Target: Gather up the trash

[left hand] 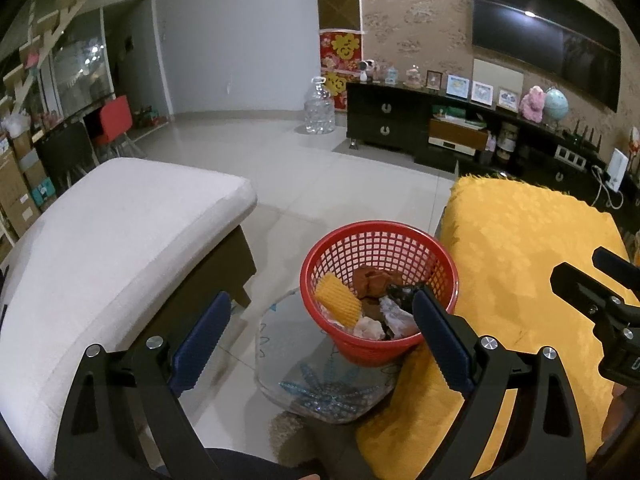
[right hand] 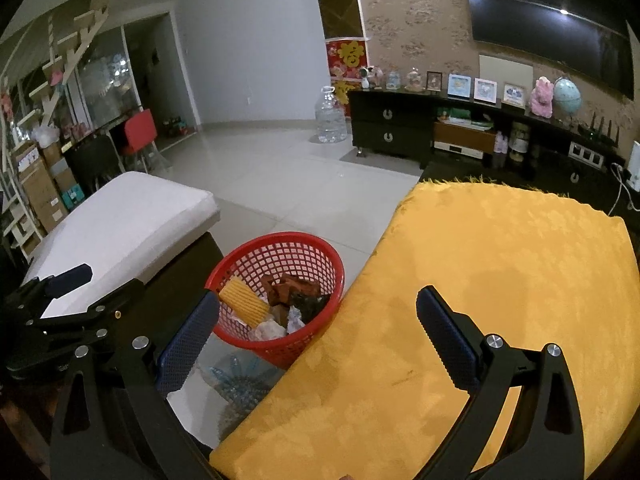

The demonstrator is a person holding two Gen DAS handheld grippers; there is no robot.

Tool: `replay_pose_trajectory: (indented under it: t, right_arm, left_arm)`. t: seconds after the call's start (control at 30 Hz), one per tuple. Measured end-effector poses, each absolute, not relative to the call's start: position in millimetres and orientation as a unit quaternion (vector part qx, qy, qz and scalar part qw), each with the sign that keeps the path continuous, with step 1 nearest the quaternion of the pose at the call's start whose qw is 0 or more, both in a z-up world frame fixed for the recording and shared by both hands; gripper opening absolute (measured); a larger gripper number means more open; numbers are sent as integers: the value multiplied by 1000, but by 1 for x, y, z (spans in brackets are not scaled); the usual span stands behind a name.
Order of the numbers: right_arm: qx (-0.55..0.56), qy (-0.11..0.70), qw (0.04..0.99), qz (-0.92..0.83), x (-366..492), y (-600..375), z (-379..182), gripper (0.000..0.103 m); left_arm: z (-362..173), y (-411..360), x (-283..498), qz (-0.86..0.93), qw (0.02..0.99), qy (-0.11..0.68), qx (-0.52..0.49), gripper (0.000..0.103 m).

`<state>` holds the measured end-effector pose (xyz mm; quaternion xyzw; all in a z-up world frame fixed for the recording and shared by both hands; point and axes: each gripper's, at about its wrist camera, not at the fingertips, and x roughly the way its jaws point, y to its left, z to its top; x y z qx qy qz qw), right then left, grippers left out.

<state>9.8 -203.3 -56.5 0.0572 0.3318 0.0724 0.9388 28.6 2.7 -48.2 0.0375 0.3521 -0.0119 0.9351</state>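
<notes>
A: Where is the trash?

B: In the red basket (left hand: 378,276) on the floor, between your white ottoman (left hand: 120,236) and the counter under the yellow cloth (right hand: 500,280). A yellow ridged piece (left hand: 337,300) leans at its left, beside brown and pale scraps.

A: And your grippers?

B: Your left gripper (left hand: 320,336) is spread wide and empty above the basket; your right gripper (right hand: 316,334) is apart too, over the cloth's edge.

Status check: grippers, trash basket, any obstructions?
Left gripper open, empty. Right gripper open, empty. Red plastic mesh basket on floor holds crumpled trash. Yellow cloth-covered table bare; nothing blocking.
</notes>
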Motion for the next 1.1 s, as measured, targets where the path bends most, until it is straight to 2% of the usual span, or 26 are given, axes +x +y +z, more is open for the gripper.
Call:
replay_pose_trajectory:
  t: [1.1]
  right_arm:
    - [53, 336, 937, 75, 8, -204, -59, 96]
  left_arm:
    - [-60, 3, 26, -20, 931, 363, 37, 89]
